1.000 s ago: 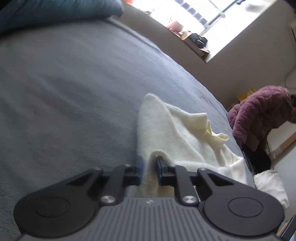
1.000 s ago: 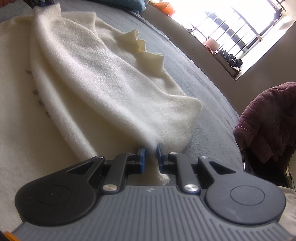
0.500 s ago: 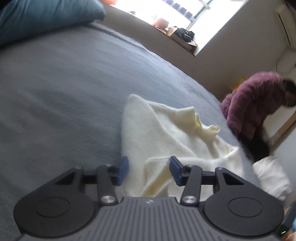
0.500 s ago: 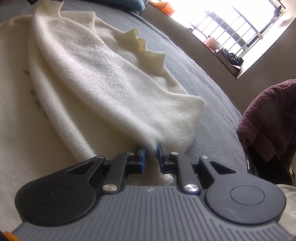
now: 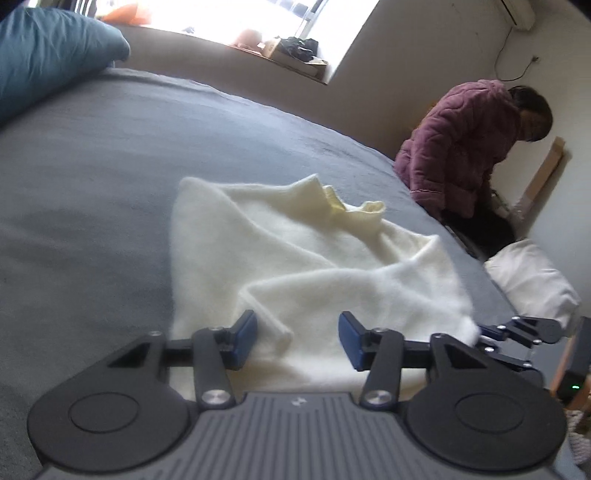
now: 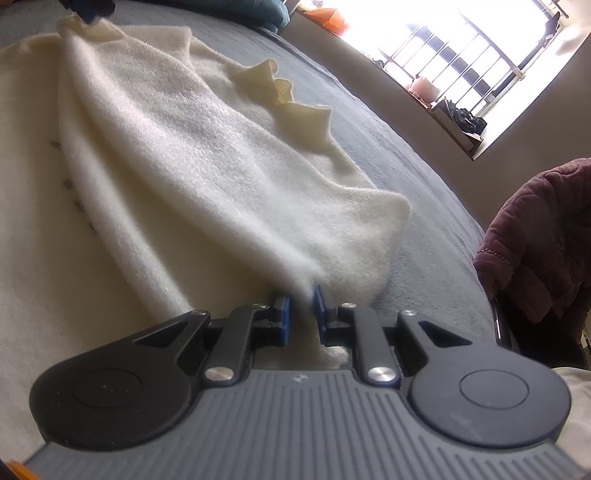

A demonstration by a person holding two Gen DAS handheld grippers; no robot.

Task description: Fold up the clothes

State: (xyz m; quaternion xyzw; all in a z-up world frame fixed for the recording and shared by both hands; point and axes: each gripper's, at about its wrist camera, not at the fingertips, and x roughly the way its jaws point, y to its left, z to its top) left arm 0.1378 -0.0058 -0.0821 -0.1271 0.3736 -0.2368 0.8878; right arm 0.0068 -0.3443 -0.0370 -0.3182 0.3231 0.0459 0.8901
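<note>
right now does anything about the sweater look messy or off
Yes: the cream sweater lies rumpled on the grey bed, its collar crumpled, one corner pinched up in the right claw.

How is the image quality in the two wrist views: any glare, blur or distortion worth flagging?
Left wrist: the window is blown out, the bed bows from fisheye, and the sweater looks soft, slightly blurred. Right wrist: the window glares white behind its bars, washing out that corner; the sweater smears where the right gripper pinches it, sharper farther off.
</note>
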